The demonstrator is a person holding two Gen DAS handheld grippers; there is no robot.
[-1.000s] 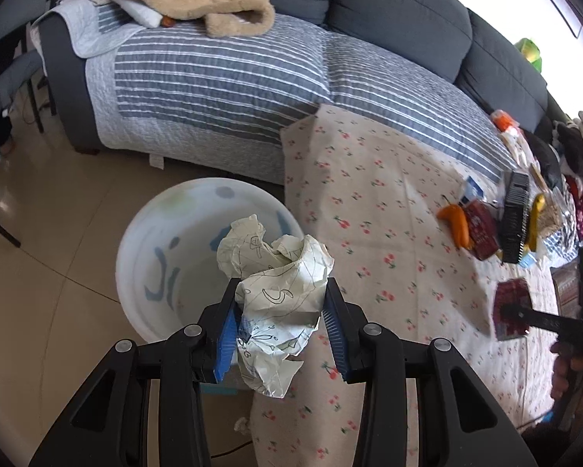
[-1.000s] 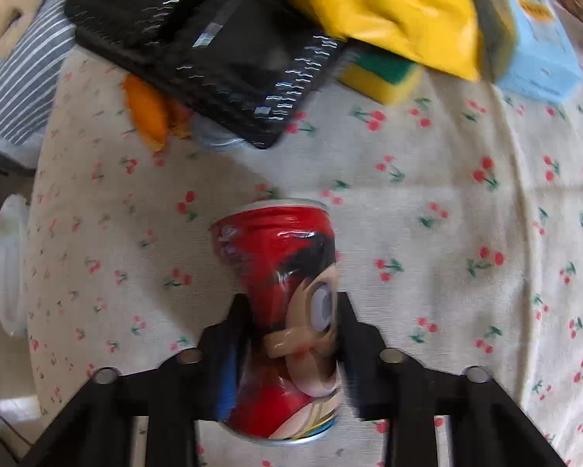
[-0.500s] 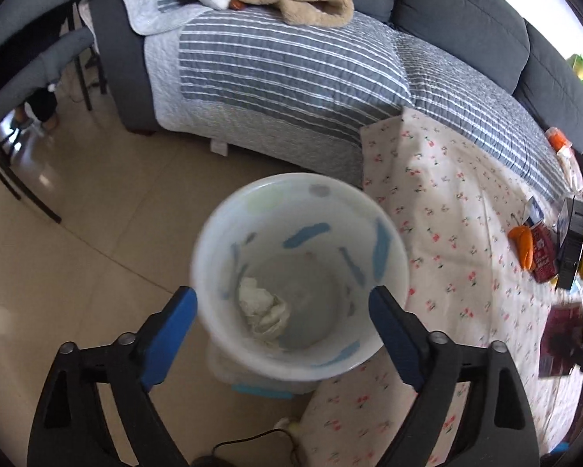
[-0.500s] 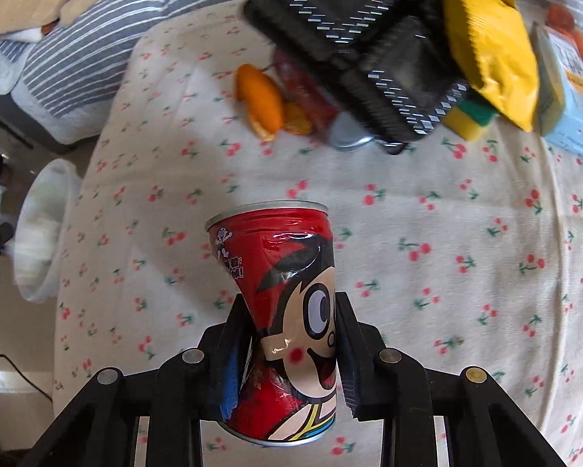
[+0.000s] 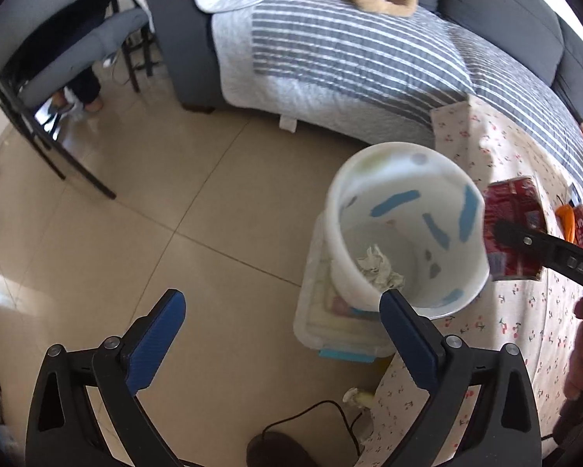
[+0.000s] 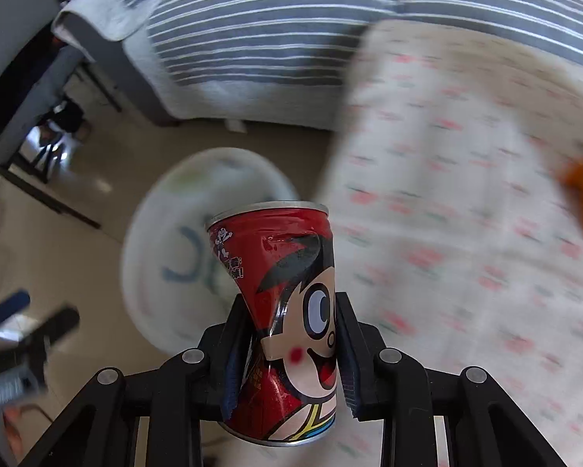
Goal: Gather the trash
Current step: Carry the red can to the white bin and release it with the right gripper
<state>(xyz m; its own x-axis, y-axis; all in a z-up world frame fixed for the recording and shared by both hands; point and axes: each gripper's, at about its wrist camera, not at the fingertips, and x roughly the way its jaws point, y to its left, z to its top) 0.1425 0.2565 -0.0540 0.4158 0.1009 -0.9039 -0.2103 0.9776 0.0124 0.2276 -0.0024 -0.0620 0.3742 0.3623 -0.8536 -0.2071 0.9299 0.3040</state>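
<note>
We see the left gripper (image 5: 279, 313) spread wide with nothing between its blue pads, held above the floor (image 5: 135, 233) beside the white bin (image 5: 353, 272). A crumpled paper (image 5: 379, 268) lies at the bottom of the bin, which stands on the floor against the edge of the worktop (image 5: 525, 311). The right gripper (image 6: 291, 346) is pinching a dented red can (image 6: 287, 311), held above the bin's rim near the worktop edge.

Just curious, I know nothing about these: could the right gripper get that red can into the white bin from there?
Probably yes. The right gripper holds the red can beside the white bin, whose mouth looks unobstructed.
</note>
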